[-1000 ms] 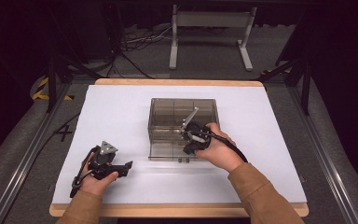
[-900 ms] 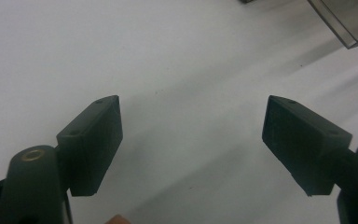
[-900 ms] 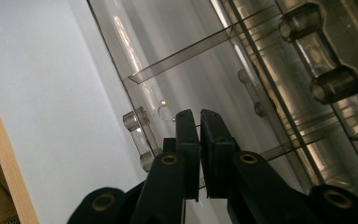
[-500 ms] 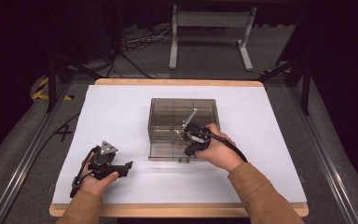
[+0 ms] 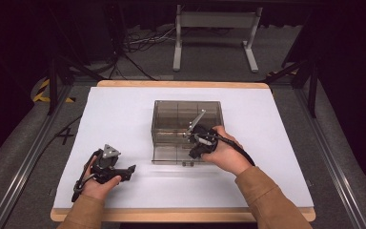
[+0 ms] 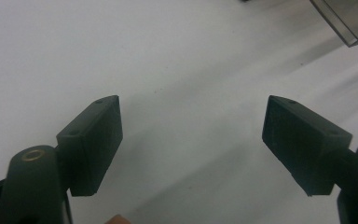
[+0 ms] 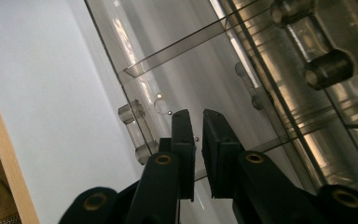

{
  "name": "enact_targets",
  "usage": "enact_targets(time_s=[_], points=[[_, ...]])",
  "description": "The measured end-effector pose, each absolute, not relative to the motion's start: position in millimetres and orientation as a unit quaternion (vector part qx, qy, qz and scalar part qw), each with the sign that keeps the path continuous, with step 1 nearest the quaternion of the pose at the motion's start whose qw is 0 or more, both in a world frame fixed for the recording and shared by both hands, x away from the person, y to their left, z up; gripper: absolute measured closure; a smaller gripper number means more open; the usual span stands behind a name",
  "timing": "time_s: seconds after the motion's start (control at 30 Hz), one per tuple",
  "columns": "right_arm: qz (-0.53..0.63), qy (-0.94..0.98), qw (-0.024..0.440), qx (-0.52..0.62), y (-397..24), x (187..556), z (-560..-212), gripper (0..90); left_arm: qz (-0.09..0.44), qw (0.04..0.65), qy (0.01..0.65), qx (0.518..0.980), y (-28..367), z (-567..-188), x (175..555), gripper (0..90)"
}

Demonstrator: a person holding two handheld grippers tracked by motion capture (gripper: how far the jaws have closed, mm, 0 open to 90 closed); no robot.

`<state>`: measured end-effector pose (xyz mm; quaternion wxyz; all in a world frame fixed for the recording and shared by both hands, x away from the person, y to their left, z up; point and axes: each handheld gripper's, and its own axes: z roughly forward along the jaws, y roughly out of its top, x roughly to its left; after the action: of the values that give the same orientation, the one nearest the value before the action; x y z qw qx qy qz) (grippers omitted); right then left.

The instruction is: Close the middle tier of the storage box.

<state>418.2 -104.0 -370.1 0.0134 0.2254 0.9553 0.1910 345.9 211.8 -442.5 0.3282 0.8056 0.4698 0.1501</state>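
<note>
High view: a clear smoky plastic box [image 5: 186, 129] with inner dividers is sitting at the centre of the frame on the white table [image 5: 124, 114]. The right hand [image 5: 226, 152] is coming in from the lower right, and the right gripper [image 5: 196, 143] is lying over the box's near right portion, by its front wall. The left hand [image 5: 97, 183] is resting at the lower left of the frame, with the left gripper [image 5: 124, 171] pointing toward frame right, well apart from the box.

Left gripper view: the left gripper [image 6: 191, 144] is standing with its jaws spread wide; bare white table [image 6: 168, 56] is showing between them. A corner of the box [image 6: 349, 21] is showing at the upper right of the frame.

Right gripper view: the right gripper [image 7: 198, 142] is showing its jaws nearly pressed together, a narrow slit between them. Whether they are pinching a thin clear panel of the box [image 7: 191, 51] I cannot tell. Transparent walls, a divider and small round pegs are occupying the centre and right of the frame; the table's wooden edge [image 7: 9, 154] is running along the left.
</note>
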Motion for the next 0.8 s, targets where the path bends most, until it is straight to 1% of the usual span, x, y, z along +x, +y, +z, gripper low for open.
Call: enact_targets(time_s=[0.13, 0.3, 0.53, 0.8], points=[[0.199, 0.954, 0.025, 0.221, -107.9, 414.1, -364.8, 90.0, 0.150, 0.330, 0.469, 0.805, 211.9, -442.6, 346.3, 20.8], [0.221, 0.952, 0.033, 0.208, -112.8, 404.4, -355.4, 90.0, 0.149, 0.330, 0.466, 0.807, 210.2, -442.4, 348.1, 20.8], [0.245, 0.952, 0.029, 0.182, -118.5, 388.5, -346.4, 90.0, 0.149, 0.333, 0.459, 0.810, 203.5, -441.4, 352.9, 20.7], [0.254, 0.954, 0.021, 0.160, -119.2, 376.0, -344.0, 90.0, 0.149, 0.338, 0.461, 0.807, 204.3, -440.4, 353.6, 20.8]])
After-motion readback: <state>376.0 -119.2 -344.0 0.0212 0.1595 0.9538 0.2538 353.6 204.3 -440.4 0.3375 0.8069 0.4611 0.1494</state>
